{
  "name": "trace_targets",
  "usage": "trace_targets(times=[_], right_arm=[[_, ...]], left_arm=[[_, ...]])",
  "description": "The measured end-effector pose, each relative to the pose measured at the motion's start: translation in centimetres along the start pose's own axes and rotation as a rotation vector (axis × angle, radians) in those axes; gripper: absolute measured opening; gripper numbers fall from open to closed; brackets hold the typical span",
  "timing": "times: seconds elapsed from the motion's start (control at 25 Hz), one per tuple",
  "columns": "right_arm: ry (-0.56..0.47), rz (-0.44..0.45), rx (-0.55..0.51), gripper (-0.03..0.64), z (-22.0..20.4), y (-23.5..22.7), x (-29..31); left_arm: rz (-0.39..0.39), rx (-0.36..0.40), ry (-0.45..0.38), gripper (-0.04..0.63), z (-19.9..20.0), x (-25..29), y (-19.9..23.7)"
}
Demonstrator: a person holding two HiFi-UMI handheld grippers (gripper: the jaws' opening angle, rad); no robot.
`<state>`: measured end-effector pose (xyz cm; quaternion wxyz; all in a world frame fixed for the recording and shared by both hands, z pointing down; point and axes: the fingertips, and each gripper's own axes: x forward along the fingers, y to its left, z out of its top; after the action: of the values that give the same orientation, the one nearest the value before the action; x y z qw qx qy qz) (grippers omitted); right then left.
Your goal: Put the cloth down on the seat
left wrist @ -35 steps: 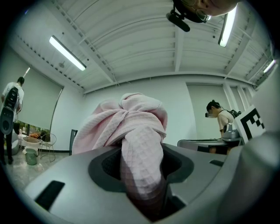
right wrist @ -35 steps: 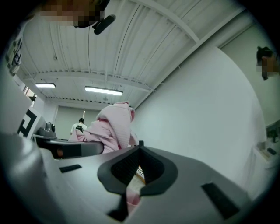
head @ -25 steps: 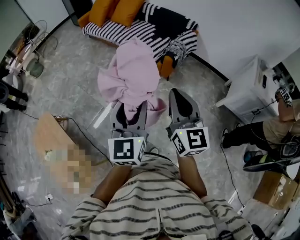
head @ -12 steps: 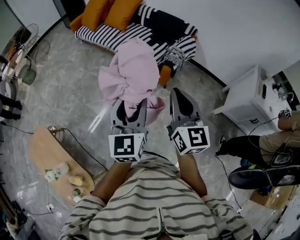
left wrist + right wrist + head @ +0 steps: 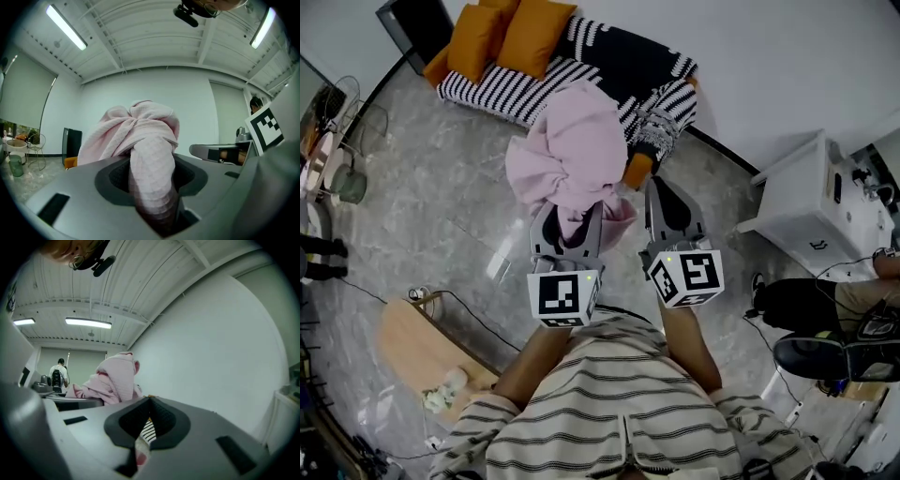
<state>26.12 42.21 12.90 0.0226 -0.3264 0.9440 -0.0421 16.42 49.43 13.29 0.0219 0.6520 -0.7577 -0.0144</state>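
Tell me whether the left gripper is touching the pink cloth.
Touching. The left gripper view shows the pink cloth clamped by the left gripper, between its jaws.

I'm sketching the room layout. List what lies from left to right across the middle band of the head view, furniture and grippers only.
wooden side table → left gripper, shut on the pink cloth → right gripper → white cabinet
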Motion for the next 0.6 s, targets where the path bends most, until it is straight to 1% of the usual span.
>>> trace_targets(times=[0.2,0.32,0.44,0.6], right_arm=[[0.02,-0.043,-0.011,0.008,-0.5,-0.6,5.3],[0.03,-0.077,-0.016,0.008,-1.0,-1.2,7.7],[0.043,-0.104,-0.02,0.008,-1.4,-1.3,8.7],[0.07,-0.135,-0.03,0.008,-1.9,-1.9,9.7]], left_arm=[[-0.031,-0.038,0.04,0.198,-0.4,4.9,3.9],[-0.049,-0.041,0.044,0.198,-0.7,6.9,5.5],[-0.059,-0.056,0.057,0.198,-1.2,8.1,6.6],[-0.069,-0.104,0.104,0.198,-2.8,9.7,7.6]])
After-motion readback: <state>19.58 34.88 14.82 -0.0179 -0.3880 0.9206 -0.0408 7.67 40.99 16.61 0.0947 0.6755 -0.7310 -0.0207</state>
